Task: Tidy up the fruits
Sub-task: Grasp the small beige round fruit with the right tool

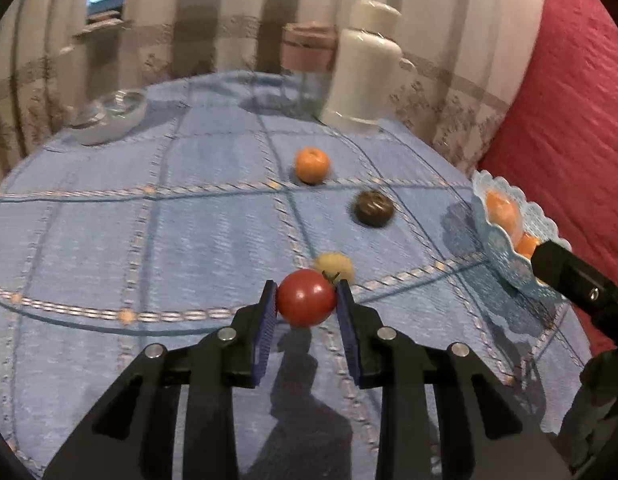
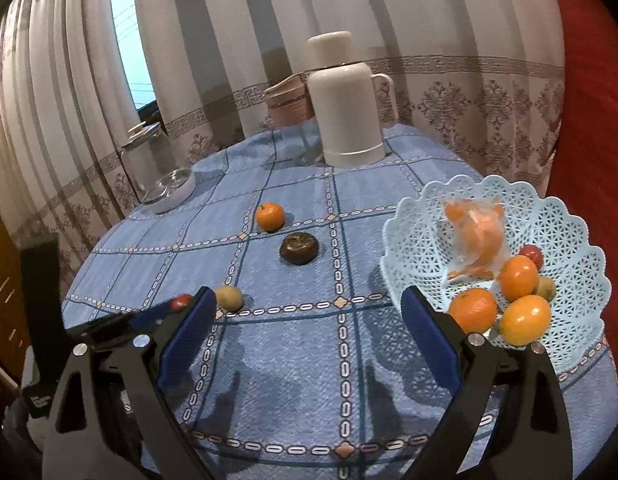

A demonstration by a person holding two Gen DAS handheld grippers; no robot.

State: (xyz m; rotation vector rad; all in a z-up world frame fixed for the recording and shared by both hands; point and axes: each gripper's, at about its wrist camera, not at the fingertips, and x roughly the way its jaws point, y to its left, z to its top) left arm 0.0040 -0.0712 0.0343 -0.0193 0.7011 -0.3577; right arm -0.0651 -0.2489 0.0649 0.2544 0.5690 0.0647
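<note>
Left tongs (image 1: 307, 300) clamped on red tomato (image 1: 306, 298), stem tilted up-right, hiding part of yellow fruit (image 1: 336, 265). Right tongs (image 2: 307, 320) wide apart, nothing between. Loose on counter (image 2: 293, 360): one orange (image 2: 270, 217), one dark fruit (image 2: 299, 249). Basket (image 2: 569, 232), cut off in left view, holds about six fruits; some half hidden.

Fruit laid out around the 2 claws

The tomato (image 1: 305, 298) sits between the left claw (image 1: 307, 300) pads; a small fruit (image 1: 334, 266) lies just behind it, a dark fruit (image 1: 373, 209) and a mandarin (image 1: 312, 165) farther back on the counter (image 1: 149, 240). The basket (image 2: 425, 236) lies right of the right claw (image 2: 309, 316), fruit in it.
</note>
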